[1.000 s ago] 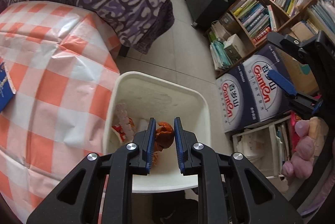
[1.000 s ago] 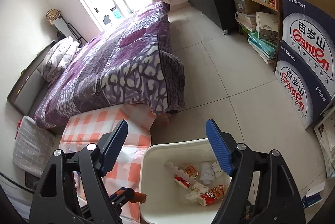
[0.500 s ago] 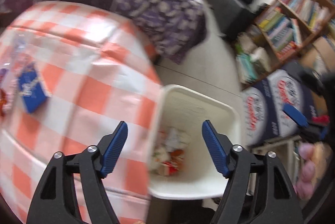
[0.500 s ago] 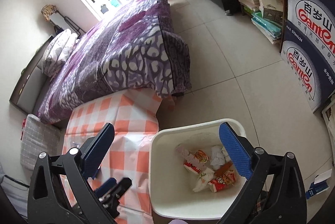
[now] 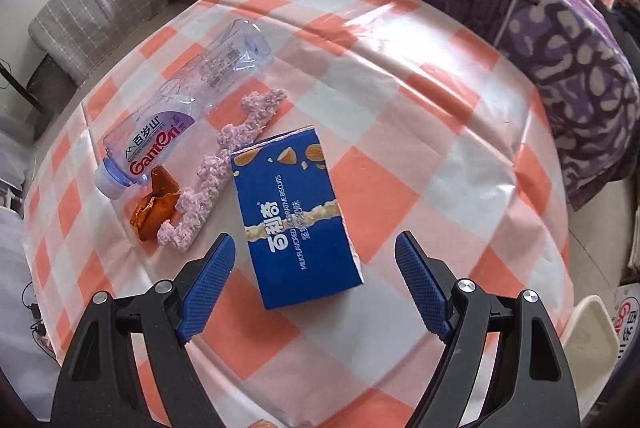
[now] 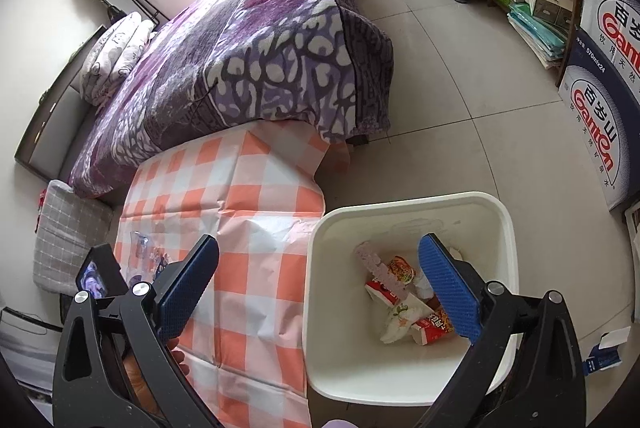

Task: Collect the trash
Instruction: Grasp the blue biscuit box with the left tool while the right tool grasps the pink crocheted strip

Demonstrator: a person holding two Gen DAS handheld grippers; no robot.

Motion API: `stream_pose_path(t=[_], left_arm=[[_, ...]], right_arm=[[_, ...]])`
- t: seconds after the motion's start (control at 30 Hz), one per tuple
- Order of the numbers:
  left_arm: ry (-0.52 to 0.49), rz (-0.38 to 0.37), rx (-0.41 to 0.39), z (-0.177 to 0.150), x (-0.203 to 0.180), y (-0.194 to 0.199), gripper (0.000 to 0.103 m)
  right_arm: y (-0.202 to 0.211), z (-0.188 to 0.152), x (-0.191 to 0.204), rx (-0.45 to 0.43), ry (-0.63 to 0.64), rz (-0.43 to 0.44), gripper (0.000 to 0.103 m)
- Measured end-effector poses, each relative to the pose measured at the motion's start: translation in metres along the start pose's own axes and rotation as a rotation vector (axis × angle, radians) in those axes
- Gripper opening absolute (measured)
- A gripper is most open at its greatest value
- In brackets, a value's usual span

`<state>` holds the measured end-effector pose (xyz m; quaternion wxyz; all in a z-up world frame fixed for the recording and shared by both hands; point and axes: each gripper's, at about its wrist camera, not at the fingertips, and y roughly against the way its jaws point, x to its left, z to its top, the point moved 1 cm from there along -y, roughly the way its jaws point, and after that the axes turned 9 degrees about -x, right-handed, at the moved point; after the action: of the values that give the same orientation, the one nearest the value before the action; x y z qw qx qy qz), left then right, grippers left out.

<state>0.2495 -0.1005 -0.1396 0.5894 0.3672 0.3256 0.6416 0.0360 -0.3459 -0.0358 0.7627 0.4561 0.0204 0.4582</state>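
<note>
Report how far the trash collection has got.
Partly done. Done: wrappers and crumpled paper lie in the white bin. In hand: nothing; the left gripper is open over the blue biscuit box, the right gripper open above the bin. Left on the table: box, plastic bottle, pink foam strip, orange peel.
</note>
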Motion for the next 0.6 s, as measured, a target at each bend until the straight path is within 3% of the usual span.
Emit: stream_pose_path(t=[0.13,0.2,0.27,0.43,0.6], left_arm=[[-0.006,-0.005,0.038,0.000,0.010,-0.019,0.079],[-0.022,-0.062,0.046,-0.001,0.015,-0.021,0.057],[-0.028,-0.109,0.042,-0.001,0.024,-0.014,0.055],[-0.070,-0.175,-0.112,0.011,0.055,0.048,0.054],[0.049,-0.221,-0.290,0.039,0.140,0.132,0.055]], right_arm=[[-0.008,-0.008,0.014,0.030,0.016,0.009,0.096],[-0.011,-0.011,0.021,0.039,0.028,0.008,0.096],[-0.014,-0.016,0.027,0.050,0.034,0.006,0.096],[-0.025,-0.034,0.046,0.081,0.093,0.000,0.096],[-0.045,-0.064,0.079,0.124,0.264,0.009,0.096]])
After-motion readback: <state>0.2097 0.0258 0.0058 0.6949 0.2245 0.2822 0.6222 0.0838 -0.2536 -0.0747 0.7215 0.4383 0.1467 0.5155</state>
